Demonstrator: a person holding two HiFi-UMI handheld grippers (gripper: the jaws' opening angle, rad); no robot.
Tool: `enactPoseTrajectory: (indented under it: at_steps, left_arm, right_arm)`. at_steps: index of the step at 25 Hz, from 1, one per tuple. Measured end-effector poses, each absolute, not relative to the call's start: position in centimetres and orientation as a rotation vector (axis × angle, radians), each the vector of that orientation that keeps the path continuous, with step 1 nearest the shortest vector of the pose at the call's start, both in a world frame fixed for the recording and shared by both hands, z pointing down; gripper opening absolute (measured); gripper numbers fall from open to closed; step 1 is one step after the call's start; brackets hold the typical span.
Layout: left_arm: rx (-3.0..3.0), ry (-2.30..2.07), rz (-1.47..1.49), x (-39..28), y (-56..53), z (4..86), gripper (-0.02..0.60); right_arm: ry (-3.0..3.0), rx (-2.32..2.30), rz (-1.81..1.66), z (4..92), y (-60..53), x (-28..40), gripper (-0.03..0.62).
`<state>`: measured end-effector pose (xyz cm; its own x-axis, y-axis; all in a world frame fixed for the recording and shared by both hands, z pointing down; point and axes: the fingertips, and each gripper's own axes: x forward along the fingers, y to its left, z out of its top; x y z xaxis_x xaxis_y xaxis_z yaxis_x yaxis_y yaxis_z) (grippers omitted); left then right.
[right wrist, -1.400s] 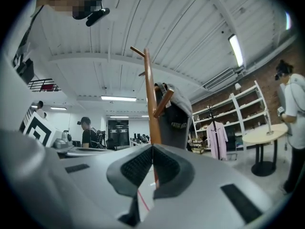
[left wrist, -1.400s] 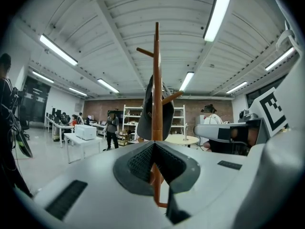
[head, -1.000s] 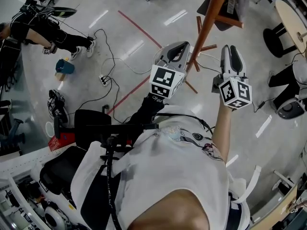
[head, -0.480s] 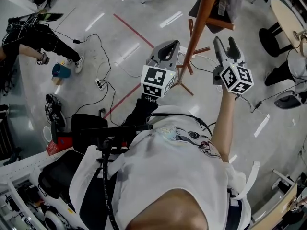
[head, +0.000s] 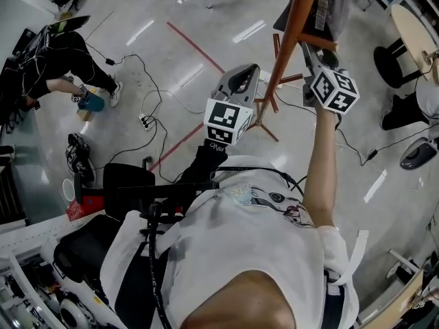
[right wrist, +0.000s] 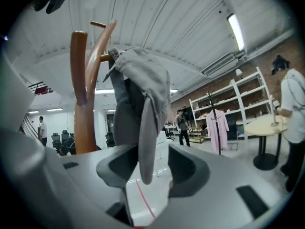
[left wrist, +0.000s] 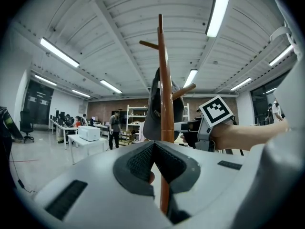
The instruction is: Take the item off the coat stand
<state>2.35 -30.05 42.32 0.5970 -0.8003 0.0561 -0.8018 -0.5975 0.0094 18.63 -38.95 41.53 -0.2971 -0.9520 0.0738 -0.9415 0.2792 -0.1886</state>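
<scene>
A grey cap (head: 336, 2) hangs on a peg of the wooden coat stand (head: 291, 29). My right gripper (head: 320, 55) is raised just under it. In the right gripper view the cap (right wrist: 140, 94) droops with its lower flap between the jaws of my right gripper (right wrist: 152, 163). The jaws are closing, but the pads stand clear of the cloth. My left gripper (head: 245, 74) is shut and empty, just left of the pole. In the left gripper view the stand (left wrist: 164, 80) rises right behind my left gripper (left wrist: 155, 149), with the cap (left wrist: 152, 113) beyond it.
The stand's feet (head: 271, 118) spread over the floor beside a red tape line (head: 195, 40) and loose cables (head: 154, 115). A person (head: 62, 53) crouches at the far left. A round table (head: 415, 26) and a black office chair (head: 130, 184) stand nearby. Another stand holds a pink garment (right wrist: 219, 128).
My right gripper has opened its jaws and risen up to the hanging cap. The left gripper has shifted slightly toward the pole and stays shut.
</scene>
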Motion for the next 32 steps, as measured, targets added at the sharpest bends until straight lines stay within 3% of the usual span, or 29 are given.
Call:
enactPoseTrajectory:
  at_steps: [2,4,26,32]
  left_arm:
    - [2.771,-1.402,0.075,2.2,-29.9,42.4,0.002]
    - [2.766,-1.41,0.08,1.9,-29.9,42.5,0.002]
    - [2.764,-1.403,0.08,2.1,-29.9,42.7,0.002]
    - [2.763,-1.402,0.072,2.1,-29.6,42.8,0.002]
  right_arm:
    - [2.434,-1.853,-0.306,41.2,-39.2,19.0,0.084]
    - [2.392,-1.864,-0.314,40.9,-39.1,19.5,0.026]
    - [2.182,-1.961,-0.299,36.2,-42.0,24.4,0.023]
    - [2.065,-2.021,-0.377,38.7,-41.3,27.6,0.023]
